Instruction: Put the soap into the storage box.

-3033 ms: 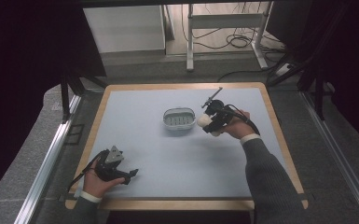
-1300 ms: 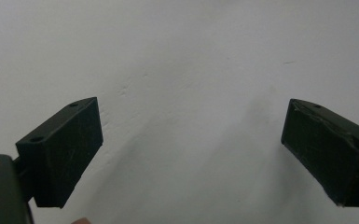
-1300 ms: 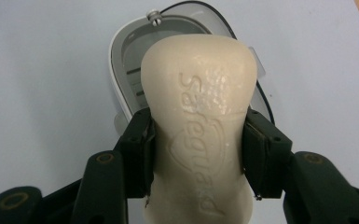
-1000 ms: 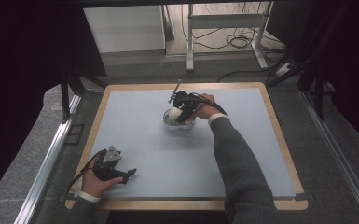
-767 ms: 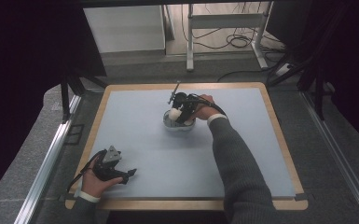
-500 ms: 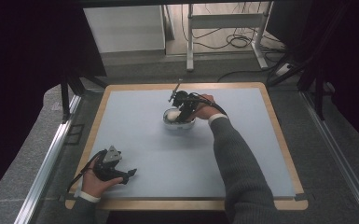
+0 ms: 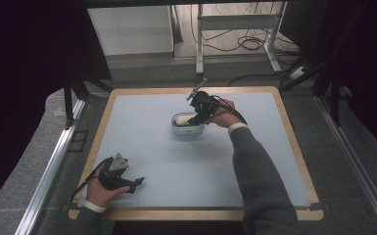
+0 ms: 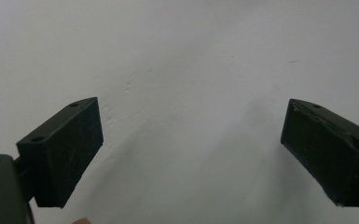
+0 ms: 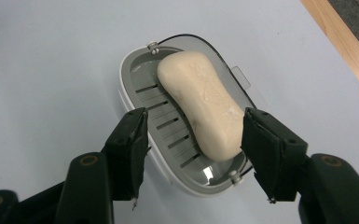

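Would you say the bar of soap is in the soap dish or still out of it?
In. The soap lies on the slotted grey tray of the soap dish; the right gripper has just been opening, its jaws apart above it, not pressing it.

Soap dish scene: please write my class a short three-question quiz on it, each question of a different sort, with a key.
1. True or false: the soap lies in the dish.
2. Which tongs hang over the dish? A) left tongs B) right tongs
3. Fill in: the left tongs look onto the bare pale ____.

Key
1. True: the bar lies on the slotted grey tray, toward one side.
2. B: their jaws have just been opening and stand apart above the dish, not pressing the soap.
3. Mat: the left tongs sit near the table's front left corner, jaws wide apart with nothing between them.
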`<state>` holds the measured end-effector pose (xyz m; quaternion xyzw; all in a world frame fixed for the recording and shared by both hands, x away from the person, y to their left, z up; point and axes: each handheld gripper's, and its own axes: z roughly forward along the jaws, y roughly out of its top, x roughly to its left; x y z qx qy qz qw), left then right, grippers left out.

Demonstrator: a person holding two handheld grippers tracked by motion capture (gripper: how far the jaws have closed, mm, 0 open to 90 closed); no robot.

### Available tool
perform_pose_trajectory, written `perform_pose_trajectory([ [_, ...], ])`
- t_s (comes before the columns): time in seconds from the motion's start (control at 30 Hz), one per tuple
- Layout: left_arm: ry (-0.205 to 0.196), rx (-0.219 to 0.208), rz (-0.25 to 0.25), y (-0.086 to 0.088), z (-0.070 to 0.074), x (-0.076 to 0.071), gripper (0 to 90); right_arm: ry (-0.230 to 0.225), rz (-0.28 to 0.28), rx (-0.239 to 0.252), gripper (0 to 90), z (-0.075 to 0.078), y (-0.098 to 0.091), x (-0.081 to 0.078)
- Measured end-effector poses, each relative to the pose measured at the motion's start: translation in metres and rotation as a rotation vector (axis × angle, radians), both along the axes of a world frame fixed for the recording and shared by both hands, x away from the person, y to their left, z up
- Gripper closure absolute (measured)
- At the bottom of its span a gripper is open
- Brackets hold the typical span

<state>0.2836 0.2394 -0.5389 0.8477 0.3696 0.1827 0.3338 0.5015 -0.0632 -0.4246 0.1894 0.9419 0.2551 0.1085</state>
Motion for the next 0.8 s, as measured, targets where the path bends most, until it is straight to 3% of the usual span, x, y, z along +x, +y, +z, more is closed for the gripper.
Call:
perform_pose_trajectory([
  [0.43, 0.0, 0.001, -0.001, -0.002, -0.001, 0.0, 6.0, 0.015, -0.11, 0.127, 31.6, -0.003, -0.035, -0.025],
  [0.57, 0.0, 0.007, -0.002, -0.001, 0.0, 0.0, 6.0, -0.008, -0.173, 0.16, 29.5, -0.008, -0.053, -0.038],
  [0.63, 0.0, 0.005, 0.001, -0.002, 0.0, 0.0, 6.0, -0.025, -0.232, 0.171, 28.3, -0.015, -0.066, -0.05],
  [0.67, 0.0, 0.007, 0.0, -0.002, 0.0, 0.0, 6.0, -0.025, -0.232, 0.171, 28.3, -0.015, -0.066, -0.05],
  [0.8, 0.003, 0.014, 0.0, -0.004, -0.002, 0.0, 6.0, -0.044, -0.295, 0.241, 26.3, -0.026, -0.095, -0.075],
])
